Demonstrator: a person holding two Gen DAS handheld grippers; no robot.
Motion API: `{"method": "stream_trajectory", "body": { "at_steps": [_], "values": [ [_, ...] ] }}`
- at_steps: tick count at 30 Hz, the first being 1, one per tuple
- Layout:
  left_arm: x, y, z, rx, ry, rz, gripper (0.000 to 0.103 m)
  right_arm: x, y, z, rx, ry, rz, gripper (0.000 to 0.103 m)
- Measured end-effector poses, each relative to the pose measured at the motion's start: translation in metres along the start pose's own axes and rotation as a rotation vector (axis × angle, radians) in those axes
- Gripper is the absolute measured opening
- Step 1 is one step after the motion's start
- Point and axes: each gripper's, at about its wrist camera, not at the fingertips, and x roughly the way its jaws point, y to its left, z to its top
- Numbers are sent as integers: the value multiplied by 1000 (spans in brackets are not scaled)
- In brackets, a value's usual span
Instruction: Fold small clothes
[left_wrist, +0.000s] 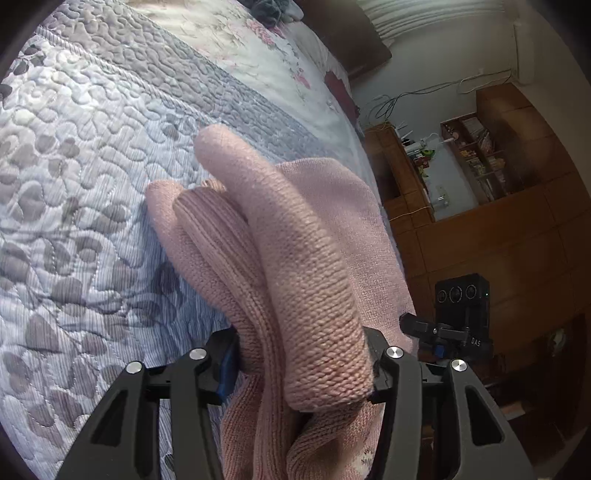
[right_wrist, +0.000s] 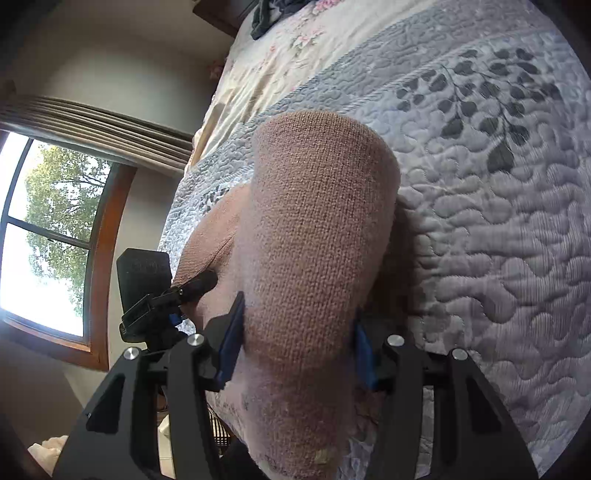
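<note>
A pink knitted sweater is bunched in thick folds and lifted above the quilted bedspread. My left gripper is shut on a thick roll of the knit, which bulges out between its fingers. In the right wrist view the same pink sweater fills the middle, and my right gripper is shut on a broad fold of it, blue pads pressing each side. The other gripper's black camera mount shows at the left. The sweater's lower part hangs below both grippers, partly hidden.
The grey-blue leaf-patterned bedspread spreads under the sweater, with a floral sheet beyond. Dark clothes lie at the far end of the bed. Wooden shelves and cabinets stand beside the bed; a window is on the other side.
</note>
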Motion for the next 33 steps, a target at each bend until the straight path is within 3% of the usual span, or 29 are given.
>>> {"method": "stream_trajectory", "body": {
  "at_steps": [2, 4, 7, 11, 16, 20, 23, 28, 31, 33],
  "values": [
    [10, 8, -13, 11, 13, 59, 51, 10, -20, -12, 34, 4, 5, 51],
    [12, 24, -22, -17, 13, 68, 55, 16, -32, -23, 61, -16, 26, 56],
    [11, 33, -29, -59, 1, 64, 59, 20, -30, -30, 47, -37, 6, 64],
    [3, 15, -34, -49, -3, 154, 61, 24, -13, -34, 6, -26, -52, 71],
    [-28, -21, -66, 67, -66, 314, 61, 10, -12, -68, 10, 9, -56, 76],
    [-44, -42, -106, 149, -78, 396, 62, 4, -18, -98, 27, 33, -68, 74],
    [-47, -46, -128, 167, -69, 419, 63, 6, -23, -109, 45, 45, -50, 67],
    [-34, -39, -140, 161, -34, 480, 63, 0, -24, -129, 32, 54, -64, 32],
    [-33, -28, -143, 141, -26, 479, 64, 2, -26, -122, 45, 51, -64, 24],
    [-30, -21, -143, 135, -21, 469, 65, -4, -35, -126, 46, 56, -81, 24]
  ]
}}
